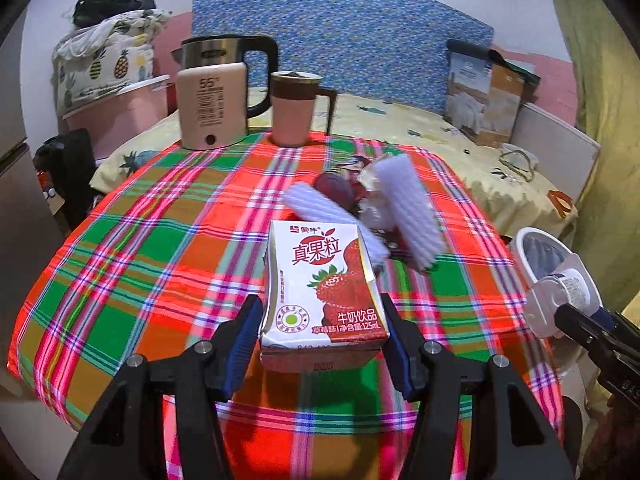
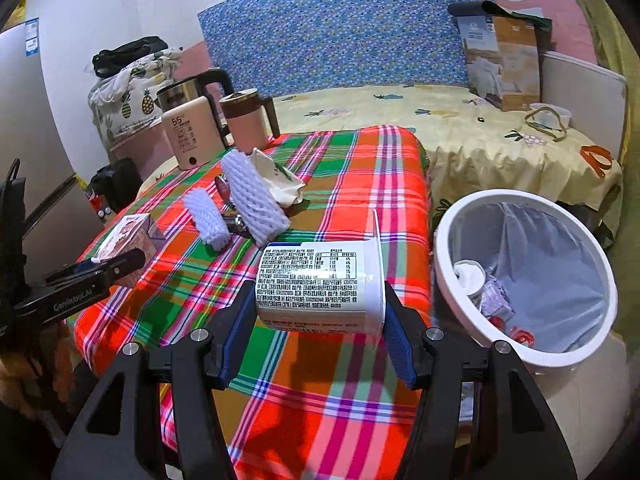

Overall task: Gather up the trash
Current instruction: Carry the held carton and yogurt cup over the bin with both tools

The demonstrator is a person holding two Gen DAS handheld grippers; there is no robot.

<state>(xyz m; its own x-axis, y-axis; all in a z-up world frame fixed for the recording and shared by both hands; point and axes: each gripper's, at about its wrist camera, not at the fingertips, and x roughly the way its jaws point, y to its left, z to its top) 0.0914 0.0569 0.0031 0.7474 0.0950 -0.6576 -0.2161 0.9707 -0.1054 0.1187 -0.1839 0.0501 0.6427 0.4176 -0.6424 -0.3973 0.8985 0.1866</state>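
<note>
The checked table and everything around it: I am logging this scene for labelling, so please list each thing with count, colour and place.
Strawberry milk carton: one, white and red, in left gripper.
White printed yoghurt cup: one, in right gripper.
White foam net sleeves: two, mid-table.
Crumpled cream paper: one, behind sleeves.
Pink steel kettle: one, table's far edge.
Pink brown-lidded mug: one, beside kettle.
White lined bin: one, right of table, trash inside.
Yellow pineapple-print bed: one, behind table.
Left gripper: black, blue pads.
Right gripper: same.
</note>
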